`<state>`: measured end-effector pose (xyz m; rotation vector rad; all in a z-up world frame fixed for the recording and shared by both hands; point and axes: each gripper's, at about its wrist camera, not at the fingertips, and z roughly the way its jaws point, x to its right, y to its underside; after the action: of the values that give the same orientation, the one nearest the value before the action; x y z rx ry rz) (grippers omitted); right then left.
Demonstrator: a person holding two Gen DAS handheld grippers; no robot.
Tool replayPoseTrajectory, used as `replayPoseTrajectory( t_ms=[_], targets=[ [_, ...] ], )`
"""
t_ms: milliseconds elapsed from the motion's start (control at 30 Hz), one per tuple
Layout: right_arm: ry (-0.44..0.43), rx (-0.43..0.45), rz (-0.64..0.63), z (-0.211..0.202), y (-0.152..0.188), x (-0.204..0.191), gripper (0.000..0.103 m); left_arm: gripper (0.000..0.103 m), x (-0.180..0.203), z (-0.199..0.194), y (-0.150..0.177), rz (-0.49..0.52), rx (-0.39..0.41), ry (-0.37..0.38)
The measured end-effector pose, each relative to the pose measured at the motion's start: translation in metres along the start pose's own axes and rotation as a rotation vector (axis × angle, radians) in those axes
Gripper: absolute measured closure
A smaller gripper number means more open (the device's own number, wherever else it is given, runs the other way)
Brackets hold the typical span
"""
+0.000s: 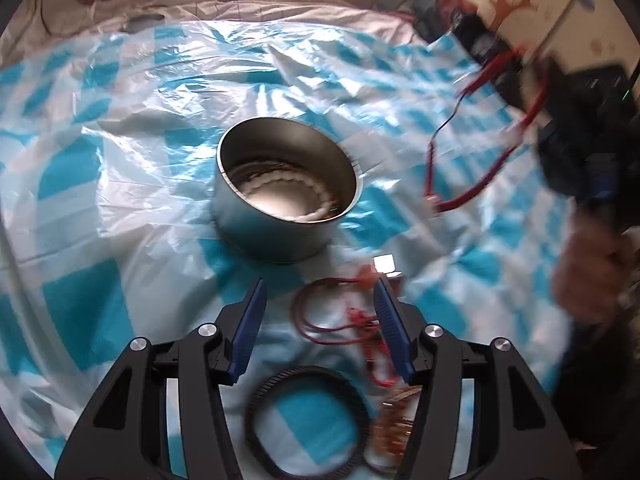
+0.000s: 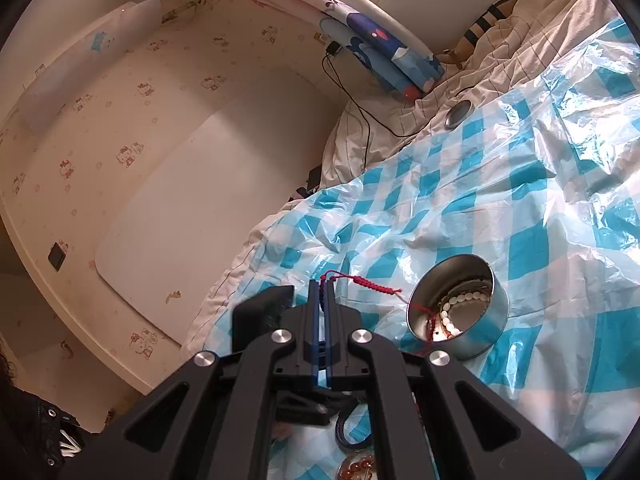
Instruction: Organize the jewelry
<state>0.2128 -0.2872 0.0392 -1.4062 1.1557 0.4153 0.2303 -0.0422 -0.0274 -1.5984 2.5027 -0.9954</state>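
Black and ribbed, an elastic band (image 1: 306,420) lies closest under the left tool (image 1: 320,328), on the blue-and-white checked plastic sheet (image 1: 120,184) spread over the bed. The left tool's blue-padded jaws stand wide apart with nothing clamped. Between them, on the sheet, rests a thin red cord bracelet (image 1: 328,316), its knotted end against the right-hand pad; a brownish beaded piece (image 1: 394,420) sits just beside the elastic band, blurred. Beyond the jaws, toward the middle of the sheet, stands a round metal tin (image 1: 286,190), open-topped, with a white bead bracelet (image 1: 288,188) curled around its inside wall.

The right tool (image 2: 324,292) has its jaws pressed together on a red braided cord (image 2: 368,282). In the right wrist view that cord runs from the fingertips across to the tin (image 2: 460,308) and drops over its near rim, close by the white beads (image 2: 460,304) inside. In the left wrist view the same cord (image 1: 476,152) hangs in loops well above the sheet, right of the tin.

Farther back, near the sheet's far edge on the rumpled quilt (image 2: 400,120), lies a round metal lid (image 2: 459,114).
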Motion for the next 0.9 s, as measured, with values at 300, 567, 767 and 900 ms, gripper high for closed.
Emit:
replayPoseTrajectory(
  t_ms=[300,567,767,900],
  targets=[
    [-0.002,0.006,0.008,-0.002,-0.001,0.001,0.100,0.103,-0.005,0.001,0.005,-0.023,-0.009,0.006],
    [-0.001,0.018,0.011,-0.005,-0.001,0.001,0.100,0.103,0.007,-0.067,-0.006,-0.015,0.191,0.151],
    [0.002,0.002,0.011,-0.001,0.000,0.000,0.100,0.095,0.002,-0.015,-0.003,0.012,0.042,0.055],
    [-0.001,0.005,0.013,-0.001,0.001,0.000,0.100,0.052,0.005,0.008,0.002,0.068,-0.002,-0.048]
  ],
)
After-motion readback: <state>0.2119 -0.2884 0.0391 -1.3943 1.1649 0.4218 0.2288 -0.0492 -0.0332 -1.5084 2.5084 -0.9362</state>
